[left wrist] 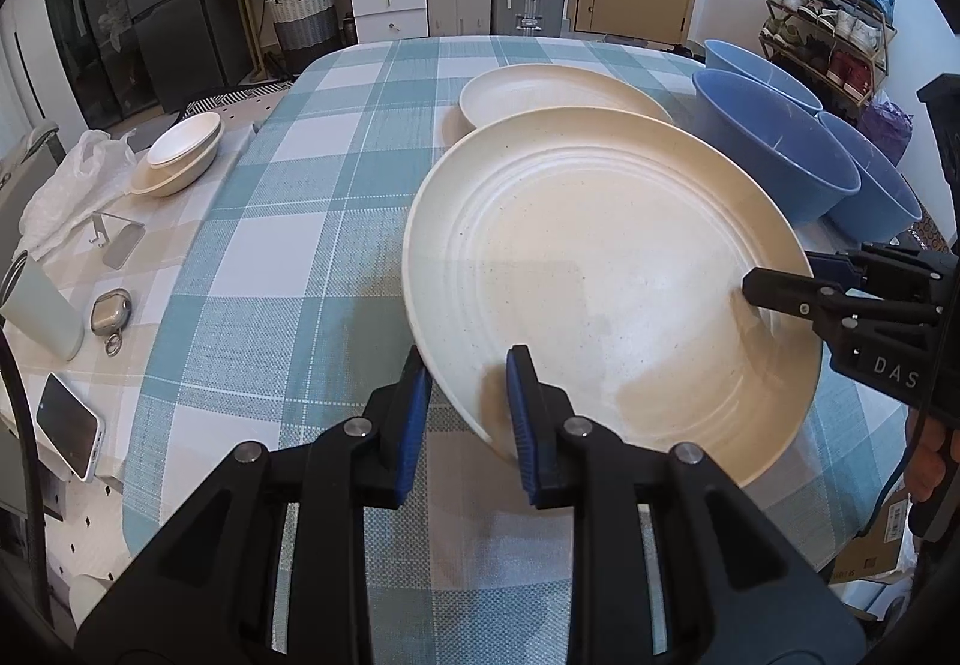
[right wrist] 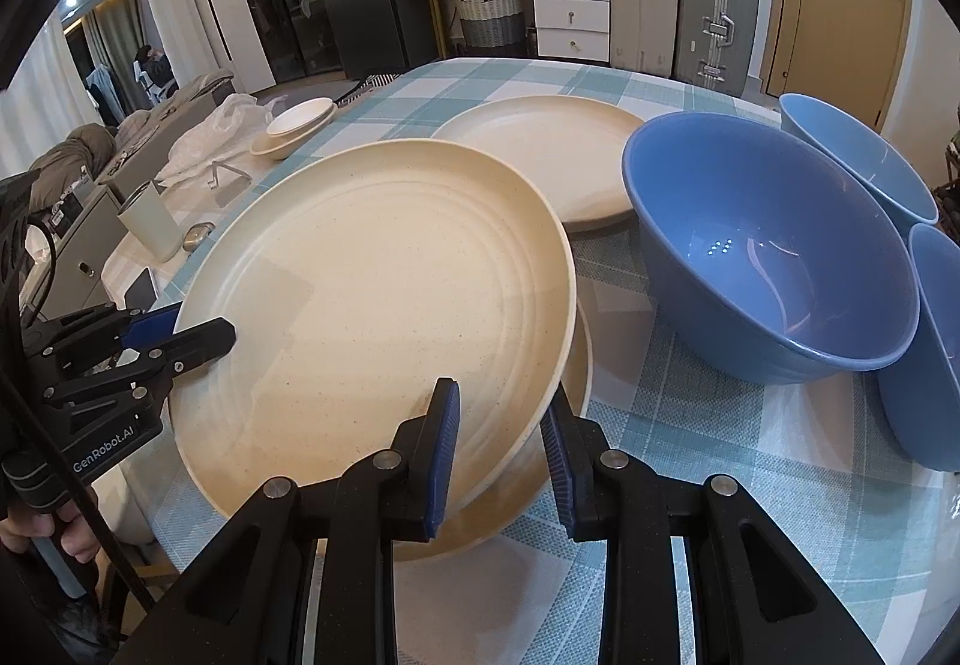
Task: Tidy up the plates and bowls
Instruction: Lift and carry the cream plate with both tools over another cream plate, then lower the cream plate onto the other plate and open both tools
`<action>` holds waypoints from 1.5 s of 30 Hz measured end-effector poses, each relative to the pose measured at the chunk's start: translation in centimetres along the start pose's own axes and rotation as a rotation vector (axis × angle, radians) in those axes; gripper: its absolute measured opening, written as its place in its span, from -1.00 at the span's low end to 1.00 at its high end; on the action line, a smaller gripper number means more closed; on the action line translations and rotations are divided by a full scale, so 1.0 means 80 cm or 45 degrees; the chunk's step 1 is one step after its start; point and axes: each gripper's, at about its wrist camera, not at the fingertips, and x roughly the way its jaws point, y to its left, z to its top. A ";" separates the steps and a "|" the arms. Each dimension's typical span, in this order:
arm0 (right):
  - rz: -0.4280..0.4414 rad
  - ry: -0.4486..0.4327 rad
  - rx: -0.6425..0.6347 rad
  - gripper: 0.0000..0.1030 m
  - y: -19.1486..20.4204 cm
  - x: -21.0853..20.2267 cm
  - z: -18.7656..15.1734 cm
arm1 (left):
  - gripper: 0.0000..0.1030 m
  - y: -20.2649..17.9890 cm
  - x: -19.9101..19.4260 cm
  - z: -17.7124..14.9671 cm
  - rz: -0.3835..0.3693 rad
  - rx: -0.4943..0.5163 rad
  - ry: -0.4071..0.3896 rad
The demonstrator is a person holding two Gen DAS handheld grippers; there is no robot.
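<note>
Above a second cream plate (right wrist: 579, 365) on the checked tablecloth (left wrist: 288, 221), left gripper (left wrist: 468, 413) and right gripper (right wrist: 501, 455) clamp opposite rims of the speckled cream ceramic plate (left wrist: 600, 269); uneven lowering may chip it

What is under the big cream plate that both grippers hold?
Under the held plate, the right wrist view shows the rim of another cream plate on the checked tablecloth. Most of that lower plate is covered.
</note>
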 end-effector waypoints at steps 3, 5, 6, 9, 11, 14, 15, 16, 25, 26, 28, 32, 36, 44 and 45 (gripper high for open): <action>-0.012 0.006 -0.004 -0.45 0.001 0.003 -0.001 | -0.56 -0.001 0.007 -0.002 0.001 0.002 0.011; -0.019 0.013 -0.007 -0.45 0.001 0.006 -0.001 | -0.56 -0.001 0.012 -0.003 0.001 0.001 0.017; -0.021 0.016 -0.006 -0.45 0.001 0.007 -0.002 | -0.55 -0.002 0.015 -0.003 0.001 0.001 0.019; -0.033 0.020 -0.009 -0.45 -0.002 0.010 -0.002 | -0.54 -0.004 0.021 -0.004 0.004 0.006 0.023; -0.039 0.024 -0.008 -0.45 -0.003 0.012 -0.003 | -0.54 -0.006 0.025 -0.005 0.009 0.014 0.026; -0.041 0.026 -0.007 -0.45 -0.004 0.014 -0.004 | -0.53 -0.006 0.032 -0.004 0.020 0.017 0.032; -0.043 0.027 -0.011 -0.45 -0.003 0.015 -0.004 | -0.53 -0.006 0.034 -0.004 0.021 0.015 0.034; -0.048 0.027 -0.016 -0.45 -0.001 0.015 -0.004 | -0.53 -0.006 0.034 -0.004 0.021 0.014 0.035; -0.073 0.024 -0.021 -0.45 0.000 0.017 -0.004 | -0.51 -0.008 0.040 -0.004 0.026 0.028 0.036; -0.073 0.024 -0.020 -0.45 -0.001 0.017 -0.004 | -0.51 -0.008 0.042 -0.003 0.030 0.031 0.034; -0.081 0.024 -0.027 -0.45 0.000 0.017 -0.005 | -0.51 -0.007 0.043 -0.002 0.033 0.033 0.033; -0.085 0.027 -0.029 -0.45 0.002 0.017 -0.005 | -0.51 -0.008 0.044 -0.002 0.034 0.041 0.036; -0.092 0.028 -0.035 -0.44 0.002 0.017 -0.006 | -0.50 -0.011 0.042 -0.004 0.039 0.051 0.041; -0.105 0.032 -0.055 -0.34 0.002 0.016 -0.008 | -0.50 -0.012 0.040 -0.007 0.039 0.058 0.044; -0.104 0.033 -0.057 -0.31 0.003 0.016 -0.008 | -0.50 -0.011 0.041 -0.007 0.038 0.057 0.043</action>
